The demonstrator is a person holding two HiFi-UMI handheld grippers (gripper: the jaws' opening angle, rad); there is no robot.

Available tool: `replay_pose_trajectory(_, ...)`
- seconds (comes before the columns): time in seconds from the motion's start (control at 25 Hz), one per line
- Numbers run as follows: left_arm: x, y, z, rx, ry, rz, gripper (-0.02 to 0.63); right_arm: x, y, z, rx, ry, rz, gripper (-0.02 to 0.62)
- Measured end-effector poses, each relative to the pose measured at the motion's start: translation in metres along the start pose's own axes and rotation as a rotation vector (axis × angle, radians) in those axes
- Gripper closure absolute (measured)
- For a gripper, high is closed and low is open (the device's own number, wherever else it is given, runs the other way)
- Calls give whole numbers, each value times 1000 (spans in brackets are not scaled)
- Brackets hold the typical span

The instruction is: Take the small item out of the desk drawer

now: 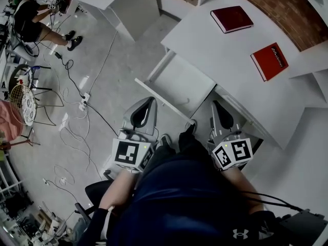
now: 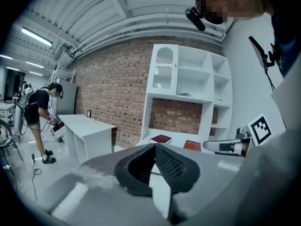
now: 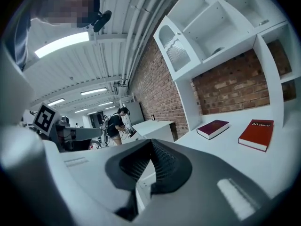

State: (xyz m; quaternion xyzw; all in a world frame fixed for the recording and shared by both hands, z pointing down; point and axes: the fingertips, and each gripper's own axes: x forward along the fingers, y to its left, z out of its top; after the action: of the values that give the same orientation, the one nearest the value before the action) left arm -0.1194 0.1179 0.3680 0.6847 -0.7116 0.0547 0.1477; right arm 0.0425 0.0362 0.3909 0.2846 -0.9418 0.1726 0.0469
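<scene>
Head view: the left tool [image 1: 148, 104] and the right tool [image 1: 217, 108] are grey, smooth plastic with black pads, and each carries a cube with square markers. Both point toward 12 o'clock. Just ahead of them the drawer [image 1: 182, 83], a shallow white rectangular box, stands pulled out of the white table [image 1: 215, 55]. I cannot make out the small item in it. On the table top a dark red book [image 1: 231, 19] lies flat at 1 o'clock and a bright red book [image 1: 269, 61] at 2 o'clock.

Left gripper view: the black ribbed pads are pressed together at the tips and hold nothing. At 12 o'clock a white shelf unit [image 2: 188, 79] stands against a rough brick wall [image 2: 113, 88].

Right gripper view: here the ribbed pads are also pressed together with nothing between them. Both books lie at 2 o'clock on the smooth table.
</scene>
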Motion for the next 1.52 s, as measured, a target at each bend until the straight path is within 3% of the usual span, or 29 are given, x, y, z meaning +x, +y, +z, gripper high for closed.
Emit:
replay_pose_trajectory(0.52, 59, -16, 5, 26, 24, -19, 603, 24, -52, 3, 50, 23, 17, 592)
replay_pose_trajectory(0.8, 94, 9, 2, 22, 58, -49, 603, 53, -67, 8, 63, 47, -25, 592)
replay_pose_trajectory(1.28, 168, 50, -22, 85, 210, -313, 603, 80, -67, 7, 105, 49, -284, 592)
replay_pose_trajectory(1.52, 199, 35, -63, 241, 307, -515, 603, 74, -68, -2, 156, 41, -424, 592)
